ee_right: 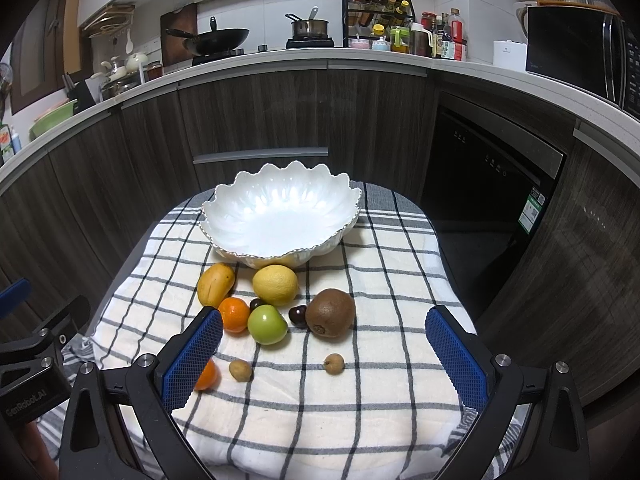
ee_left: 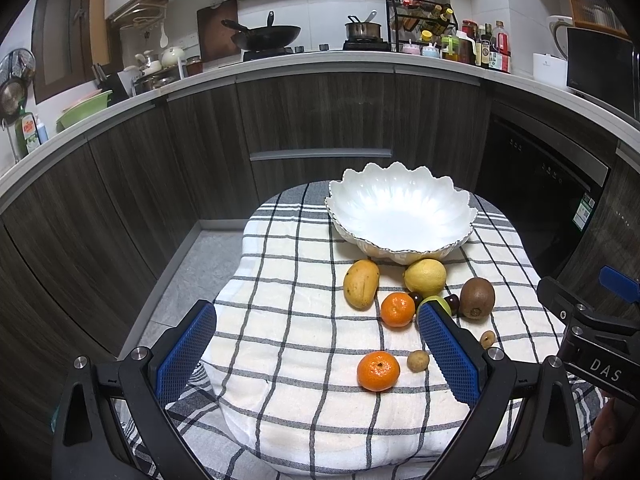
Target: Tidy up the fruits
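Observation:
A white scalloped bowl (ee_left: 400, 212) (ee_right: 280, 216) stands empty at the far side of a checked cloth. In front of it lie a mango (ee_left: 361, 284) (ee_right: 216, 284), a lemon (ee_left: 425, 277) (ee_right: 275, 285), a kiwi (ee_left: 477, 298) (ee_right: 331, 313), a green apple (ee_right: 267, 325), two dark cherries (ee_right: 298, 316) and two tangerines (ee_left: 397, 309) (ee_left: 378, 365). Two small brown longans (ee_right: 240, 370) (ee_right: 334, 363) rest nearer me. My left gripper (ee_left: 316, 352) is open above the cloth, with the near tangerine between its fingers' lines. My right gripper (ee_right: 324, 356) is open, holding nothing.
The checked cloth (ee_left: 296, 320) covers a small table whose edges drop off left and right. Dark wood cabinets (ee_left: 320, 120) and a black dishwasher (ee_right: 492, 176) stand behind. The counter above carries a wok (ee_left: 264, 34), a pot and bottles.

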